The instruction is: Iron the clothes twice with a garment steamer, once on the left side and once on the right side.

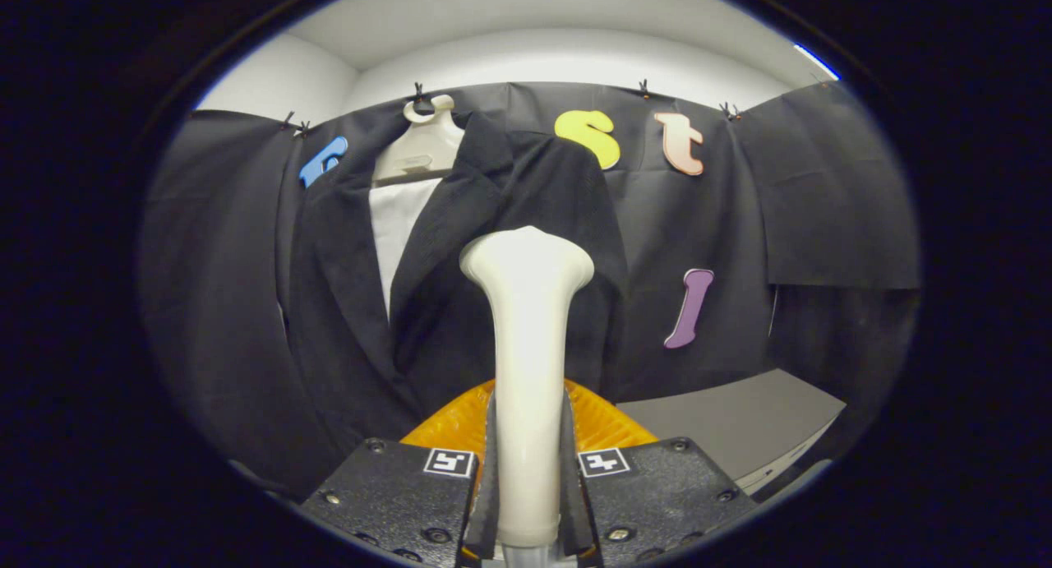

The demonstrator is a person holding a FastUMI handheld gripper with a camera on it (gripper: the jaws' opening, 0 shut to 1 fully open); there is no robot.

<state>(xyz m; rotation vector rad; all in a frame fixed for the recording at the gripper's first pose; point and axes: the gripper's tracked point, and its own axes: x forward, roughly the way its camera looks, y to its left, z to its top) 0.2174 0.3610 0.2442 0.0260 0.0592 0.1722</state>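
Observation:
A cream garment steamer [527,338] stands upright between my fingers, its flared head pointing up toward the clothes. My gripper [527,469] is shut on the steamer's handle, both fingers pressing its sides. Beyond the head hangs a black jacket [460,247] over a white shirt [400,223] on a pale hanger [423,145], clipped to the booth's black wall. The steamer head sits in front of the jacket's right half, just right of the lapel; whether it touches the cloth I cannot tell.
A grey table surface [740,424] lies low to the right of the fingers. An orange ribbed part [604,424] shows just behind the steamer's handle. Black wall cloth [822,206] stretches to the right of the jacket.

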